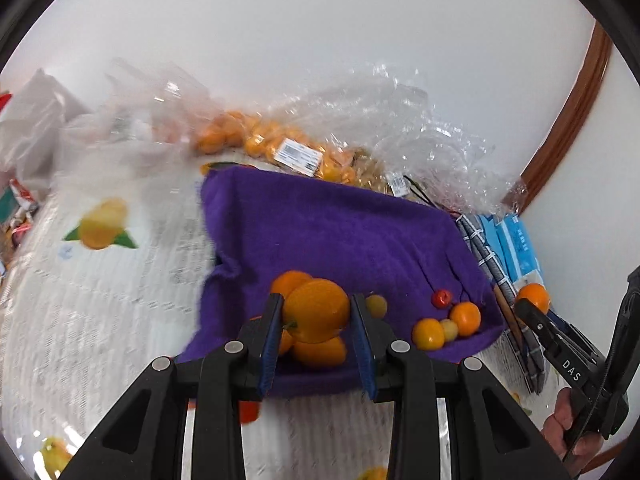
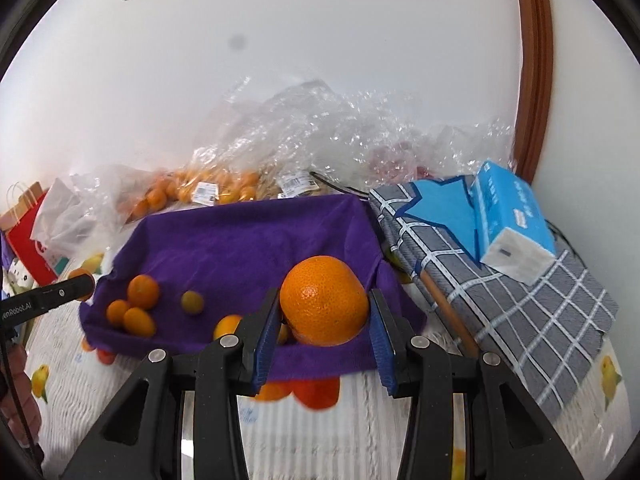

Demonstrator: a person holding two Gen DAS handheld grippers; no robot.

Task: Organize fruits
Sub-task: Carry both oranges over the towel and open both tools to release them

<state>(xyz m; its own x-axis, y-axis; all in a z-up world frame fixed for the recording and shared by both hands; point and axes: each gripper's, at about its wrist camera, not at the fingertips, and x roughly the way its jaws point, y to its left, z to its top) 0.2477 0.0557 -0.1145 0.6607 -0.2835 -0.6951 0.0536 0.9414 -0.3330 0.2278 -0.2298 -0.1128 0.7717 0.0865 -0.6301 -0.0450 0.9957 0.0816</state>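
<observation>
In the left wrist view, the left gripper (image 1: 316, 316) grasps a small orange (image 1: 317, 309) at lower centre, over the purple towel (image 1: 328, 232). The right gripper (image 2: 323, 320) clamps a bigger orange (image 2: 324, 300) at centre; tissue box (image 2: 512, 220) upper right.

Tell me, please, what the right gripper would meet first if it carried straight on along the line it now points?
The right gripper is shut on a large orange, angled downward. Straight on, it would probably first meet the bare purple towel, short of the clear bags at the wall. Depth is uncertain in this fisheye view.
</observation>
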